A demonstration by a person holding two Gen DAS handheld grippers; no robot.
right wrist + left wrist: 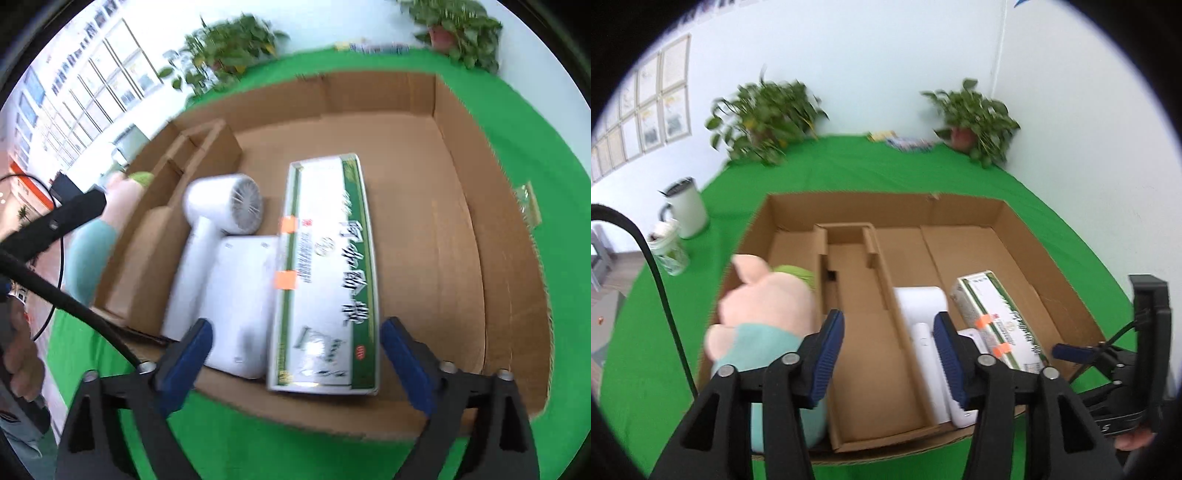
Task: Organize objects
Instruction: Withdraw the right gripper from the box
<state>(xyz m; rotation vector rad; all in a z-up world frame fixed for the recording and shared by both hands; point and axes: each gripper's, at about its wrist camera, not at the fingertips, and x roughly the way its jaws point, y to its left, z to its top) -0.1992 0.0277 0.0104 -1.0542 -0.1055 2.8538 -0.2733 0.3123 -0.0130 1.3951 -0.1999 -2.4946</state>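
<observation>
Left claw (888, 354) jaws apart, nothing btwn them, hovering over cardboard tray (886, 206) on green counter (849, 162). Right claw (295, 354) spread wide, empty, above near end of green-and-white box (328, 280). Box lies flat in tray's big compartment, touching white hair dryer (221, 210) and white flat device (240, 295) on its left. Box print is Chinese, w/ two orange stickers; too blurred to read. Plush toy (764, 314) in tray's left compartment, past cardboard divider (864, 325).
</observation>
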